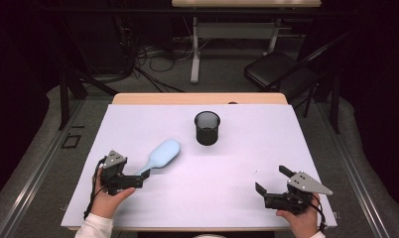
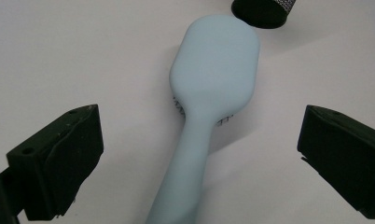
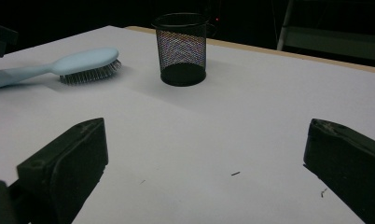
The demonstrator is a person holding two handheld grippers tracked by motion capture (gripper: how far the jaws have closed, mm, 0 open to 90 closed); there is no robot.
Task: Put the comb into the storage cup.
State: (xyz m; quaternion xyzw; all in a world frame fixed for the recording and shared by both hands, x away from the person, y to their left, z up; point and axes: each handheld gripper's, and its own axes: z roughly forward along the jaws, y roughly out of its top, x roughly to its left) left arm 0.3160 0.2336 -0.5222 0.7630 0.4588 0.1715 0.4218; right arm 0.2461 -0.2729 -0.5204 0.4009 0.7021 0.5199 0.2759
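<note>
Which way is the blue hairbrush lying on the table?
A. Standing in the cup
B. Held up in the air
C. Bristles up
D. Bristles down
D. The brush lies flat on the table with its smooth back up and its bristles underneath; it lies beside the cup, not in it, and the left gripper has its jaws open on either side of the handle.

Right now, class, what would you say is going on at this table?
A person holds a gripper in each hand. The left gripper has its fingers open on either side of the handle of a pale blue hairbrush, which lies bristles down on the white table. The right gripper rests open. A black mesh cup stands beyond.
</note>
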